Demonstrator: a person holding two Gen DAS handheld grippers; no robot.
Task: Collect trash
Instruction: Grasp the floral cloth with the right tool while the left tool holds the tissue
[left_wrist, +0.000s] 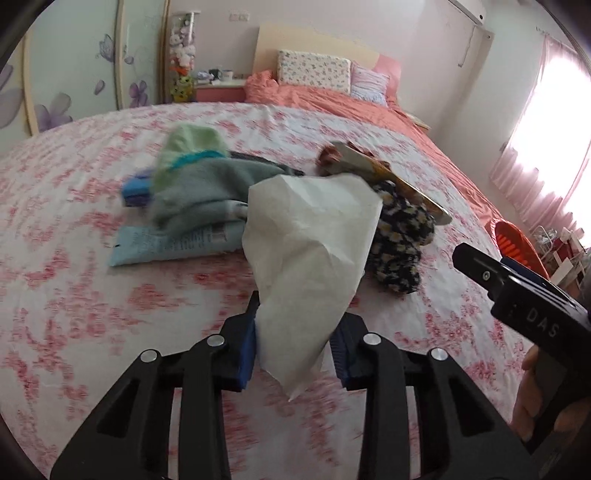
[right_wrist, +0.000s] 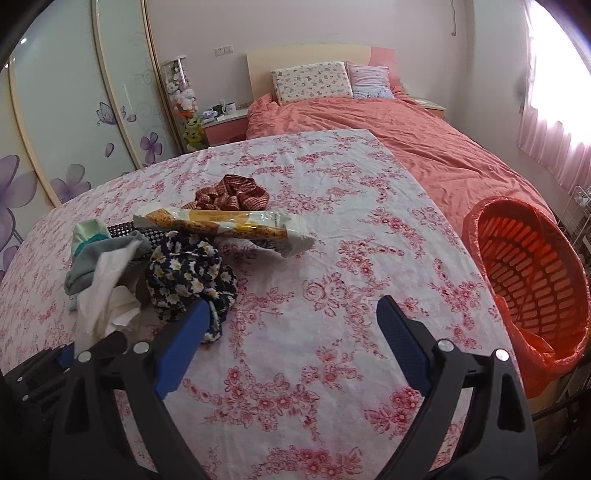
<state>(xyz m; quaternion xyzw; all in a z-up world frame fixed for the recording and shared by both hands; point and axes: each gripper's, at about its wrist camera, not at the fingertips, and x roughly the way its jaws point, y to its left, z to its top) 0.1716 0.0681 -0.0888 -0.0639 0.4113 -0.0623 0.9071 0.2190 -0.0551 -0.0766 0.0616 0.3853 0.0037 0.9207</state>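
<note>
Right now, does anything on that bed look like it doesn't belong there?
Yes. A snack wrapper lies slanted across a heap of socks and scrunchies, and a blue packet sits half under a grey sock: trash mixed in with clothing. A white tissue is already between the left gripper's fingers. The orange bin waits beside the bed.
</note>
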